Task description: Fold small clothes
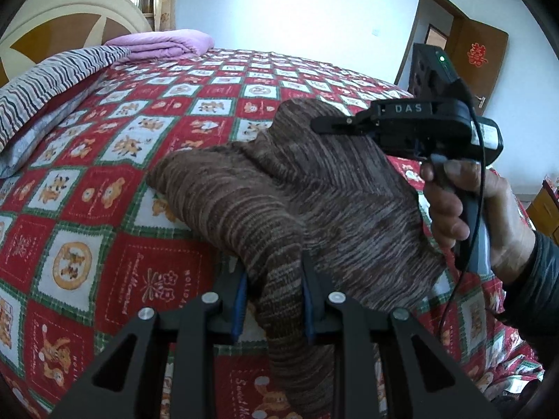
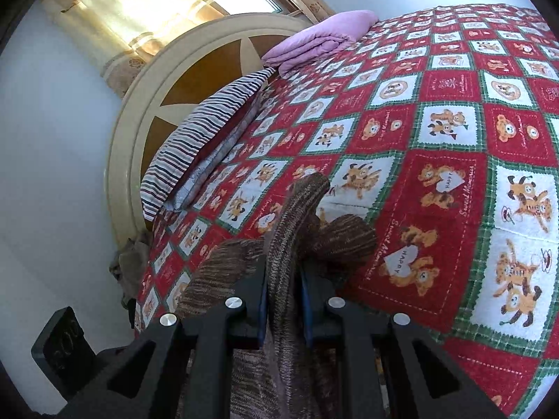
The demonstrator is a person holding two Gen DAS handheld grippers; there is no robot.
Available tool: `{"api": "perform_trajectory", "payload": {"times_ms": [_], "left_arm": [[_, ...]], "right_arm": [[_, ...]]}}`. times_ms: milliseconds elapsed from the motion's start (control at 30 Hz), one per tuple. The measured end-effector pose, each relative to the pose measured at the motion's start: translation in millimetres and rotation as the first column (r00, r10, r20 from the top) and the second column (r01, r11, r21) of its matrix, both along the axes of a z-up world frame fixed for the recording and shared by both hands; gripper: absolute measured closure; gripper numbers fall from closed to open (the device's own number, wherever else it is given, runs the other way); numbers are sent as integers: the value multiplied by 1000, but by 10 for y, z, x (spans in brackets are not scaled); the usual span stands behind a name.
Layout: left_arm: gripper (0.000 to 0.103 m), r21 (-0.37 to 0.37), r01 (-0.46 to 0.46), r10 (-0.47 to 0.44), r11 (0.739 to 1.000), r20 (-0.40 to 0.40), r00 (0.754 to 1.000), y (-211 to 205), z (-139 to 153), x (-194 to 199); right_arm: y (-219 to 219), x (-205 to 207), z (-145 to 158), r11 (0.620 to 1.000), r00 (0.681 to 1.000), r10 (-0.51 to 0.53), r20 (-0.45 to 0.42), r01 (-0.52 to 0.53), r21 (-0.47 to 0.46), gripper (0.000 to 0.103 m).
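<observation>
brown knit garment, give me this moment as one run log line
stage: fold in progress | left gripper: shut on brown knit garment | right gripper: shut on same garment | surface: red patchwork bedspread

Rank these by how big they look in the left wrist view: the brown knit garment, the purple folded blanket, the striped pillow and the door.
1. brown knit garment, though it is nearest the camera
2. striped pillow
3. purple folded blanket and door: these look about alike, so no ranking between them.

Both wrist views look steeply down, close over the bed. Each shares the headboard and purple blanket in its upper left.
</observation>
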State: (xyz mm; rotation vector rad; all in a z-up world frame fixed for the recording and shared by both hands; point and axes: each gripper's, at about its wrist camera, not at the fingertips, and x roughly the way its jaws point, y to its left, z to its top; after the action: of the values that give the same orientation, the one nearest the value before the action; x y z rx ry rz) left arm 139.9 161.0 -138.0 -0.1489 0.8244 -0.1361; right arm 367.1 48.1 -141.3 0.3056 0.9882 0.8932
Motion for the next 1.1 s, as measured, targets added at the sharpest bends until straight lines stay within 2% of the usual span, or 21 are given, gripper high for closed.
{"api": "perform_trajectory", "payload": {"times_ms": [133, 433, 500, 600, 833, 967, 1000, 1033, 1067, 1100], "left_arm": [[71, 12, -12, 13, 1000, -23, 1000, -16, -86, 12], [49, 21, -51, 53, 998, -71, 996, -8, -301, 73], [37, 23, -64, 65, 998, -66, 996, -3, -334, 79], [29, 31, -78, 80, 996, -53, 995, 0, -360, 90], [25, 83, -90, 93, 993, -40, 995, -72, -303, 69], [23, 145, -116, 110, 982, 54, 993, -75, -61, -18], [16, 154, -124, 114, 980, 69, 991, -63, -30, -17], [12, 164, -134, 122, 977, 83, 989, -40, -2, -5], [8, 172, -146, 132, 974, 93, 987, -10, 10, 13], [8, 184, -174, 156, 968, 105, 982, 47, 18, 42]], "right_arm": [[-27, 56, -55, 1000, 1000, -16, -14, 16, -7, 87], [-173, 160, -236, 997, 996, -71, -50, 69, -32, 87], [-195, 180, -296, 996, 995, -78, -58, 75, -43, 87], [-251, 214, -404, 995, 993, -91, -78, 87, -50, 87], [-297, 211, -520, 994, 991, -101, -90, 96, -61, 86], [-281, 118, -349, 992, 994, -100, -32, 98, -78, 84], [-282, 73, -264, 992, 995, -100, -13, 99, -78, 81], [-285, 31, -191, 992, 995, -97, 5, 97, -78, 71], [-291, -44, -83, 993, 995, -89, 33, 92, -73, 66], [-305, -114, -6, 995, 995, -79, 55, 82, -58, 60]]}}
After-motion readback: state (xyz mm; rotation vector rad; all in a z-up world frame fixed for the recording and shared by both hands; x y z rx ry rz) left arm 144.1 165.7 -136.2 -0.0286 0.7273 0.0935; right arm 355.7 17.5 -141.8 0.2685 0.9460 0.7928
